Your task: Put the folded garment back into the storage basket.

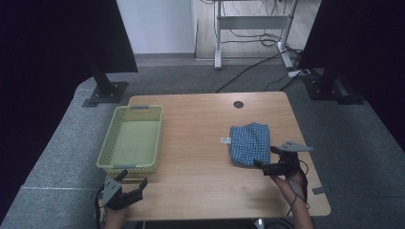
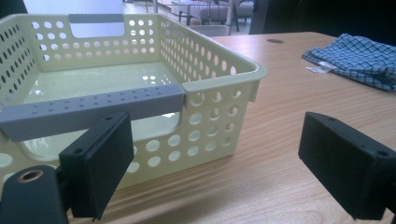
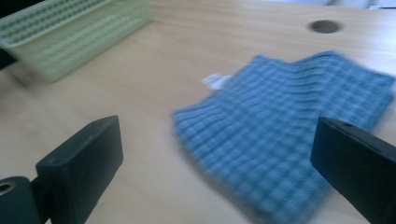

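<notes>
A folded blue checked cloth (image 1: pixel 250 142) with a small white tag lies on the right half of the wooden table (image 1: pixel 200 143). My right gripper (image 1: pixel 266 156) hovers at the cloth's near right corner, jaws wide open with nothing between them. In the right gripper view the cloth (image 3: pixel 289 126) lies just ahead, between the jaws. A pale yellow perforated basket (image 1: pixel 132 138) stands empty at the left. My left gripper (image 1: pixel 133 180) is open just in front of the basket's near wall. In the left gripper view the basket (image 2: pixel 219 88) is close ahead, with the cloth (image 2: pixel 359 58) far off at the right.
A round cable hole (image 1: pixel 238 104) sits near the table's far edge. Dark monitor stands (image 1: pixel 102 88) rest on the grey floor at both far corners. Cables and a white desk frame (image 1: pixel 253 21) lie beyond.
</notes>
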Available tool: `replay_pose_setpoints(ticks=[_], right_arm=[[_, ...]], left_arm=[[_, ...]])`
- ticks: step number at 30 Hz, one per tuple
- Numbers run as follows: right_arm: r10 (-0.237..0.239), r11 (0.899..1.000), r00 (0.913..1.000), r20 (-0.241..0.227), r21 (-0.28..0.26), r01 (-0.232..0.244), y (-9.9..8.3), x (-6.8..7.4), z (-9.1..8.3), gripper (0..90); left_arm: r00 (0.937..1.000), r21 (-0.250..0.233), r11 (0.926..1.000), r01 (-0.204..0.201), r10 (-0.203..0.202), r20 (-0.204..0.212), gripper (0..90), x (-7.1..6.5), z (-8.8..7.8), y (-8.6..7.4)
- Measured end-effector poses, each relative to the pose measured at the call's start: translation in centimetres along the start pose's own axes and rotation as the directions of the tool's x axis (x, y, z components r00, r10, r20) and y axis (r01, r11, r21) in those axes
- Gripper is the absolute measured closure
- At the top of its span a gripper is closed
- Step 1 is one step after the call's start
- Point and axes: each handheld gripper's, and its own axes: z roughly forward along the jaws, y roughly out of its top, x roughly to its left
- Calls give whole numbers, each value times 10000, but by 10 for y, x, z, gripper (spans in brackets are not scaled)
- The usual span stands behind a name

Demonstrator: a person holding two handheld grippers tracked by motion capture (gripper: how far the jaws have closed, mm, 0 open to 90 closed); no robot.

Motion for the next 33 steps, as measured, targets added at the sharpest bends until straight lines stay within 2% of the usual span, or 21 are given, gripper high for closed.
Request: replay_pose_setpoints(ticks=[8,13,15,18,21,23,24,26,29,33], right_arm=[[379,9983,9939,1038,405,-423,17,-19,11,18],[764,9947,9891,1256,587,-843,17,-30,20,18],[1153,9900,9827,1448,645,-1256,16,-40,27,20],[1395,9859,9745,1759,669,-1532,16,-49,33,24],[1563,9825,9636,2170,660,-1743,17,-56,39,29],[1663,9792,9575,2355,746,-1884,18,-61,43,34],[1663,9792,9575,2355,746,-1884,18,-61,43,34],[1808,9738,9501,2543,889,-2091,17,-66,49,45],[1866,9666,9465,2633,1234,-2248,13,-70,58,47],[1947,9574,9458,2599,1594,-2408,9,-72,70,48]], left_arm=[[10000,3,10000,13,-13,12,104,0,0,0],[10000,2,10000,5,-5,14,104,0,0,0],[10000,6,10000,3,-3,11,105,0,0,0],[10000,13,10000,12,-12,9,104,0,0,0],[10000,32,10000,20,-20,10,104,0,0,0],[10000,39,10000,17,-18,16,104,0,0,0],[10000,39,10000,17,-18,16,105,0,0,0],[10000,25,10000,26,-26,21,104,0,0,0],[10000,37,10000,31,-31,22,104,0,0,0],[10000,49,10000,46,-46,32,105,0,1,0]])
